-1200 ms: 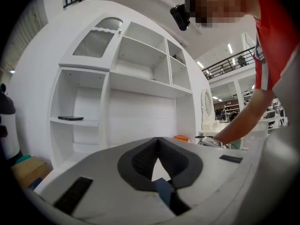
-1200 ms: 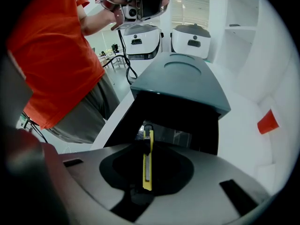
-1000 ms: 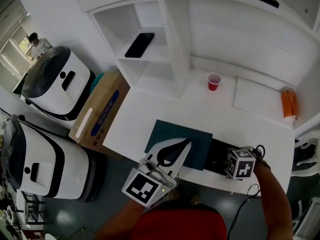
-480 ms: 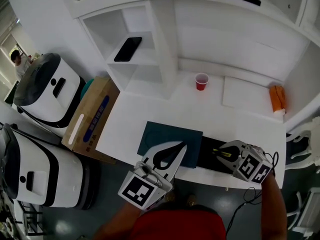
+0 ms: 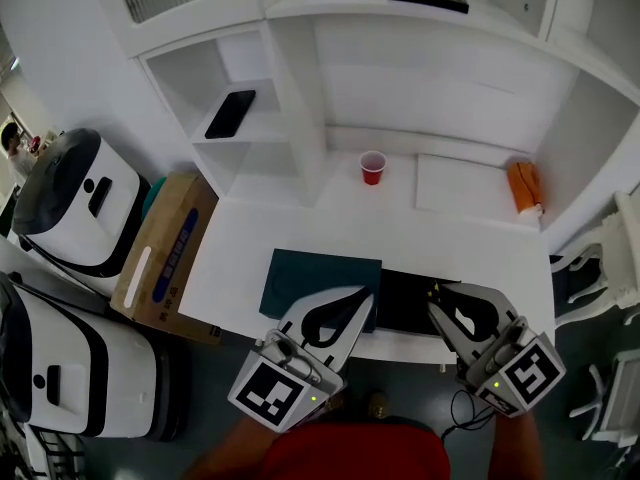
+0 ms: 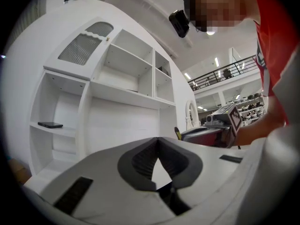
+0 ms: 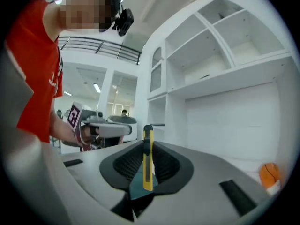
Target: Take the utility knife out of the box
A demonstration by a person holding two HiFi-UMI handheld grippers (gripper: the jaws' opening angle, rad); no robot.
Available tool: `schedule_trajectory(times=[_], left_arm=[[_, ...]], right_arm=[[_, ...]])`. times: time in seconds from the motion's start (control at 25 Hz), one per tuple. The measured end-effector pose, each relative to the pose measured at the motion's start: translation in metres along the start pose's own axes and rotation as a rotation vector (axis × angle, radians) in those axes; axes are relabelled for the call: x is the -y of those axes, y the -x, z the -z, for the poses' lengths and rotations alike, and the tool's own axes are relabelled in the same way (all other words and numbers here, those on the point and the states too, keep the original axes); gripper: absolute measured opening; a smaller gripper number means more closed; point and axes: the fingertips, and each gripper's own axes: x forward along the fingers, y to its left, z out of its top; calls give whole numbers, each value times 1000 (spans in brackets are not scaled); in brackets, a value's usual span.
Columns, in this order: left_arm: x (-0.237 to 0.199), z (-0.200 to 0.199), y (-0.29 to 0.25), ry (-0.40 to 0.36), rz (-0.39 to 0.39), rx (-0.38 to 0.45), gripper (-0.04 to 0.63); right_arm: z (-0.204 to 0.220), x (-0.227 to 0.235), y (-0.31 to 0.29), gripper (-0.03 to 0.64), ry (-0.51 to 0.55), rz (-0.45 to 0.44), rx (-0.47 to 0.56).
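This looks like a robotics lab or demo hall with a room set built inside it, not a real home. A white worktop (image 5: 300, 218) with built-in shelves (image 5: 285, 78) carries only a phone (image 5: 229, 114) and a red cup (image 5: 372, 166). Beside it, on the grey floor (image 5: 215, 368), stand two big white machines (image 5: 70, 203) and a cardboard box (image 5: 165, 258). The gripper views show a tall hall behind, with a railed mezzanine (image 6: 220, 75), strip lights (image 6: 217, 61) and stocked racks (image 6: 253, 100) (their contents too small to tell). The left claw (image 5: 366, 292) and right claw (image 5: 437, 293) bear marker cubes.
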Motion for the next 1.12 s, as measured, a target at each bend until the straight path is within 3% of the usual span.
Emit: schedule_trajectory(times=[0.16, 0.32, 0.64, 1.12], left_arm=[[13, -13, 0, -12, 33, 20, 9], [24, -21, 0, -19, 62, 30, 9], [38, -24, -1, -29, 97, 29, 9], [40, -20, 1, -18, 87, 25, 9]], right_arm=[[-24, -9, 17, 83, -68, 85, 127], [-34, -15, 28, 83, -85, 135, 181], [-39, -18, 37, 83, -64, 198, 202], [-40, -19, 37, 80, -65, 197, 221]])
